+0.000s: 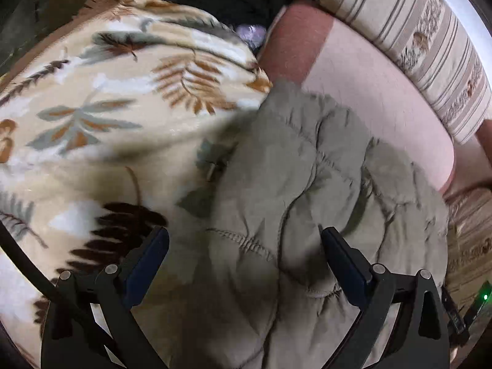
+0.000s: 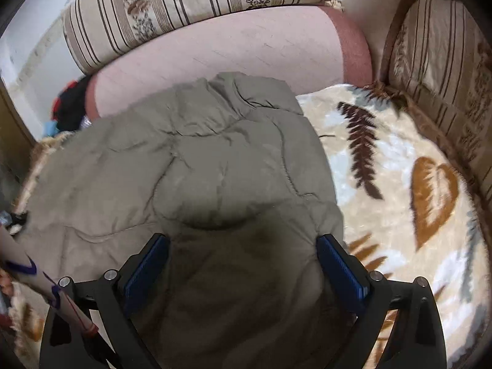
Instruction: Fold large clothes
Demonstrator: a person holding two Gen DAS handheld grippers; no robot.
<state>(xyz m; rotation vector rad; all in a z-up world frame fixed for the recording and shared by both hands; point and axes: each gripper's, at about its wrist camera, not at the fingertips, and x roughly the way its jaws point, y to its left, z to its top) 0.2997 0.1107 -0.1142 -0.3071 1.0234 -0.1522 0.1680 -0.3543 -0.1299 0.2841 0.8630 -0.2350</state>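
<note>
Olive quilted jacket [image 2: 196, 166] is lying crumpled on a leaf-patterned blanket [image 2: 399, 184], directly beneath both tongs. Left gripper [image 1: 244, 246] and right gripper [image 2: 243, 252] are both hovering with jaws spread wide, gripping nothing. Pink cushion [image 2: 246, 46] and striped bolster [image 2: 184, 3] are sitting beyond.

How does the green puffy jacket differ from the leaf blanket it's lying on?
The jacket is plain olive-grey; the blanket is cream with brown, orange and grey leaf prints. The jacket is quilted, with stitched seams and puffy creases; the blanket looks fleecy and smooth. The jacket lies bunched on top, while the blanket is spread flat beneath it, reaching well past its edges. Both are soft textiles on the sofa.
</note>
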